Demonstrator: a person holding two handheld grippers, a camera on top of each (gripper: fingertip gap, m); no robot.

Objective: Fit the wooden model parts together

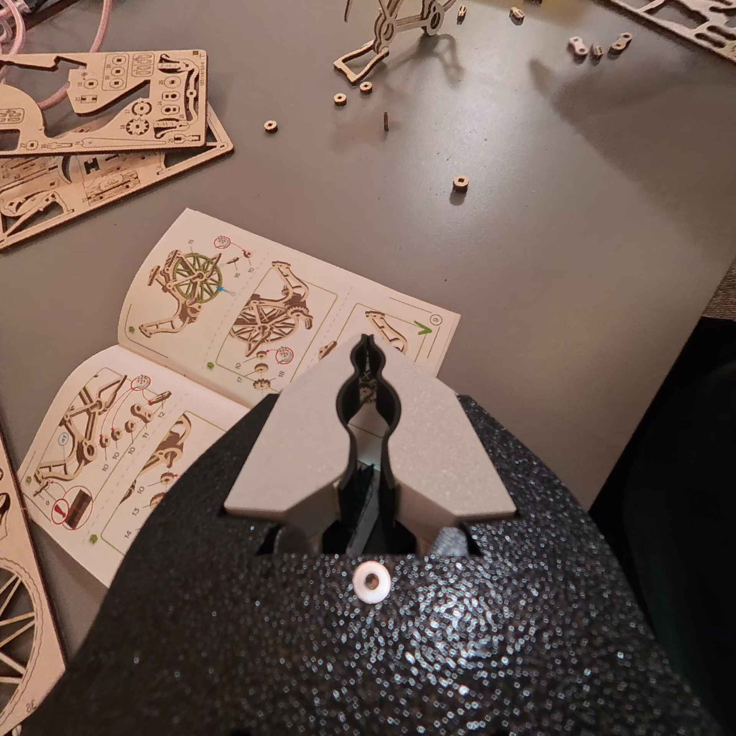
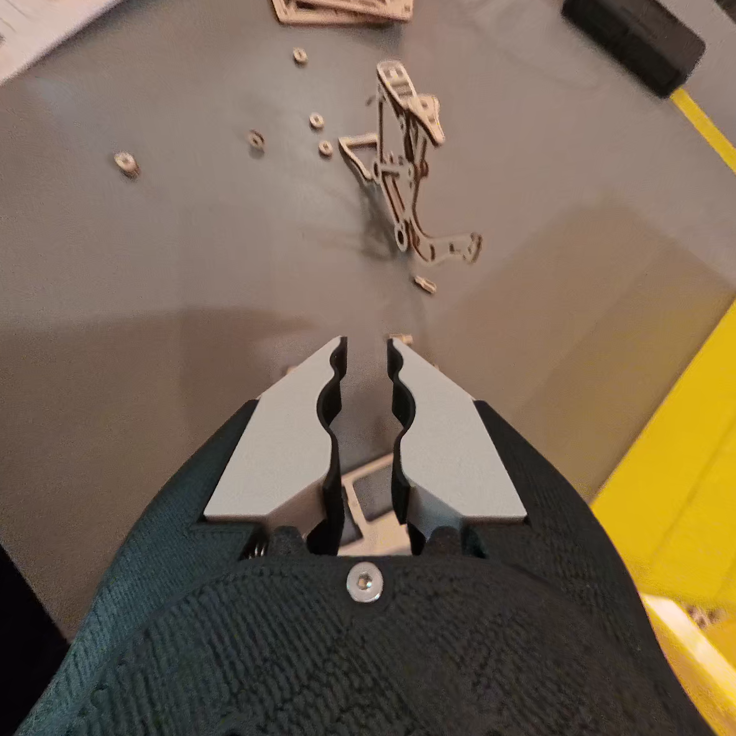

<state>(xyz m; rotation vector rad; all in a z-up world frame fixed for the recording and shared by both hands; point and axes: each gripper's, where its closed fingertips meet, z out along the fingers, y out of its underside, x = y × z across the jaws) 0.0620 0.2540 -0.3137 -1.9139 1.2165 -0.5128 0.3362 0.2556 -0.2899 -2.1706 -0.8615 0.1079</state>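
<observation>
Jaws of the left gripper [image 1: 368,342] meet at the tips with nothing between them, above an open instruction booklet [image 1: 223,342]. The right gripper [image 2: 366,344] is parted by a narrow gap, empty, above the grey table [image 2: 179,259]. Beyond it stands the part-built wooden frame [image 2: 406,159], with small wooden rings [image 2: 126,163] scattered to its left. Punched wooden sheets [image 1: 103,119] lie beyond the booklet.

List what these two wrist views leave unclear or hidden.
- Left wrist view: the left gripper covers the lower right of the instruction booklet.
- Left wrist view: the wooden frame is cut off by the top edge.
- Right wrist view: motion blur smears the wooden frame; its joints are unreadable.
- Right wrist view: the right gripper hides parts beneath its fingers.
</observation>
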